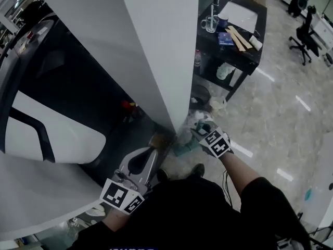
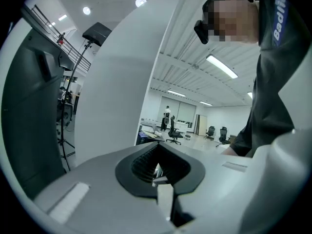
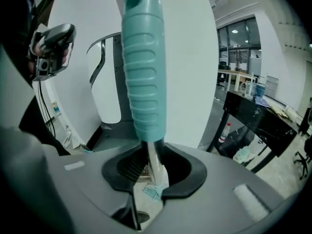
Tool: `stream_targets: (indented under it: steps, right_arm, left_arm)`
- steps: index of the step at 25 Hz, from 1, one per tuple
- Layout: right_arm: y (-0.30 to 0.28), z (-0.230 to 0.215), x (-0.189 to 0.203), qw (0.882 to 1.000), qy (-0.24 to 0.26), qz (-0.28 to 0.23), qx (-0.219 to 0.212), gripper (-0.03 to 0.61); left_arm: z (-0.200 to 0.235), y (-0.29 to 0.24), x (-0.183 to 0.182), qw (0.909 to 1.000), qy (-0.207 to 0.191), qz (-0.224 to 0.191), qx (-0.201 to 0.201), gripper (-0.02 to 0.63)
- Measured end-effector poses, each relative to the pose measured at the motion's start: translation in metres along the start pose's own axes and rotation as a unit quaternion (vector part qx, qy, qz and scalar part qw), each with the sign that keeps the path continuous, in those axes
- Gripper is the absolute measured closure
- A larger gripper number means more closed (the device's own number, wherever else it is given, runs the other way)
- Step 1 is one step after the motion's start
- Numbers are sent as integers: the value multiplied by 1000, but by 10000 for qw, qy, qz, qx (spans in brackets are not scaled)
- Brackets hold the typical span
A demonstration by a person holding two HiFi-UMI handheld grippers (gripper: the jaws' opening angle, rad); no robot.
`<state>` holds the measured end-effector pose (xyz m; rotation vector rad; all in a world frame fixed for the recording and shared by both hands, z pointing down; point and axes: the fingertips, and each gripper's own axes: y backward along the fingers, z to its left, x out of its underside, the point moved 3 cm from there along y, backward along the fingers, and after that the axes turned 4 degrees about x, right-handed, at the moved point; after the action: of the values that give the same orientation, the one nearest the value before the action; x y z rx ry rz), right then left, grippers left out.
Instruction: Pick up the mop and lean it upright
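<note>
1. Beside the white pillar (image 3: 192,57), the right gripper (image 3: 153,178) clamped the mop (image 3: 142,72) by its metal shaft, just under the teal grip.
2. The left gripper (image 2: 158,178) was closed on nothing.
3. Doing this well probably meant resting the grip against the pillar and letting it settle before loosening.

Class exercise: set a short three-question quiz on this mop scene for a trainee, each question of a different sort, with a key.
1. Which hand-held gripper is closed on the silver metal mop shaft?
2. What colour is the ribbed plastic grip above those jaws? A red; B teal; C black.
3. True or false: the left hand-held gripper has nothing between its jaws.

Key:
1. The right hand-held gripper.
2. B.
3. True.
</note>
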<state>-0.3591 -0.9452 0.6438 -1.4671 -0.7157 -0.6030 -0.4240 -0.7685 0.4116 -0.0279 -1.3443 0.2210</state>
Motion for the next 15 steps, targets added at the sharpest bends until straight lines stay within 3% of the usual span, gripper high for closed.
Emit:
stream_targets:
  steps: [6,13,15]
  right_arm:
    - [-45,-23,-34,9987,453,211,-121,469]
    - [-77,-18,-55,9931,1049,498,-126,460]
    - [-82,-11,-53,9906,1197,608,-260,407]
  left_arm:
    - [3,10,-2,9986,-32,12,-522,594]
    - [14,24,-2,9962,35,-69,-870,594]
    - [17,27,-3,9957,50,-97,-916,594]
